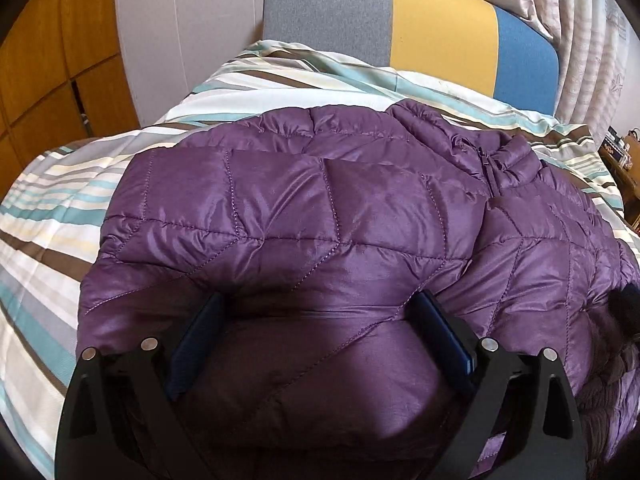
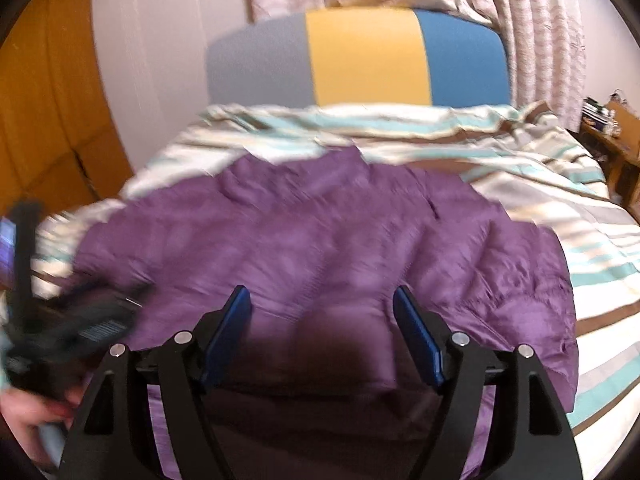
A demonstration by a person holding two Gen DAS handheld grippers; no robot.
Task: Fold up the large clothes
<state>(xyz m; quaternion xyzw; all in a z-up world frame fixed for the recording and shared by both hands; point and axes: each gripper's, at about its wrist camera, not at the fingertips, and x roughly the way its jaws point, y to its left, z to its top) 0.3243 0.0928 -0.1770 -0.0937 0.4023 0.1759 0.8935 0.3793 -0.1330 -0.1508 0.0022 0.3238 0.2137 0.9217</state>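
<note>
A purple quilted puffer jacket [image 1: 320, 208] lies spread on the striped bedspread [image 1: 52, 208], collar and zipper toward the right. My left gripper [image 1: 320, 304] is open, its blue pads wide apart just above the jacket's near part. In the right wrist view, which is blurred, the jacket [image 2: 320, 240] lies ahead and my right gripper [image 2: 322, 300] is open above its near edge, holding nothing. The left gripper's black body [image 2: 72, 328] and the hand holding it show at the left edge.
A headboard [image 1: 440, 28] in grey, yellow and blue panels stands at the far end of the bed. Pale curtains [image 2: 540, 40] hang behind it. A wooden wardrobe [image 1: 48, 60] is on the left, a wooden side table [image 2: 616, 140] with clutter on the right.
</note>
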